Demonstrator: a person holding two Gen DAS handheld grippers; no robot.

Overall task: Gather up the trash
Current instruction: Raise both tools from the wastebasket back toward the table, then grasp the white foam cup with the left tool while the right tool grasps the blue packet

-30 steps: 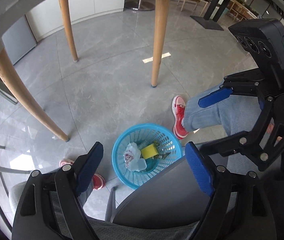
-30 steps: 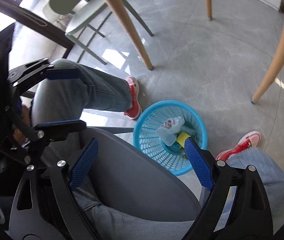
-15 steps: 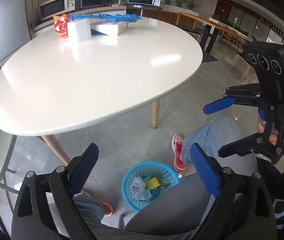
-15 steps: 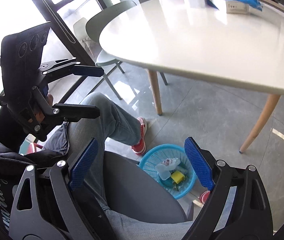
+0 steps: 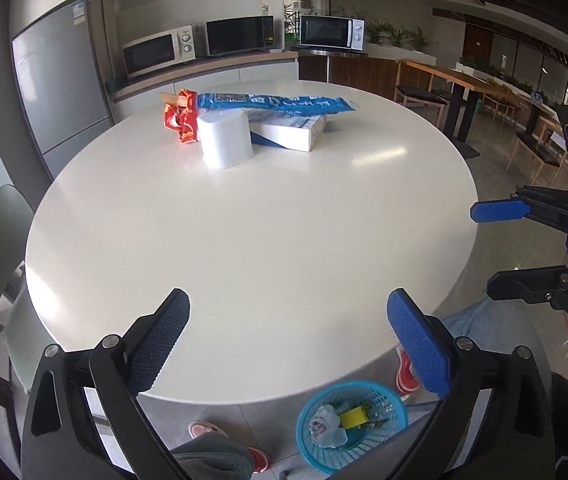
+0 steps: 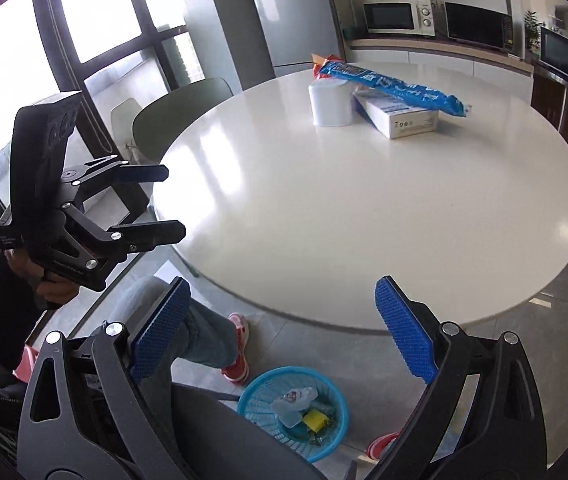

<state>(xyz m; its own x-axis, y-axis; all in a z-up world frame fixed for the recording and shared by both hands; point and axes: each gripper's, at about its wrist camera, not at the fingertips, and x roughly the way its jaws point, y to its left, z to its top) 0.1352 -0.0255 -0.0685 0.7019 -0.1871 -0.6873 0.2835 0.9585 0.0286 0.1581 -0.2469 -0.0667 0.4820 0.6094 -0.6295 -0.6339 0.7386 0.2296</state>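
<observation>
Both grippers, left [image 5: 288, 320] and right [image 6: 281, 320], spread and empty; reach across table [image 5: 284, 220], pinch blue wrapper [image 5: 275, 103] mid-length, avoid box [image 5: 292, 130].

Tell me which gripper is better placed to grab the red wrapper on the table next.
Left, probably. Both the left gripper and right gripper are open and empty, short of the table. The red wrapper lies at the pile's left end, and from the right it hides behind the white roll.
</observation>
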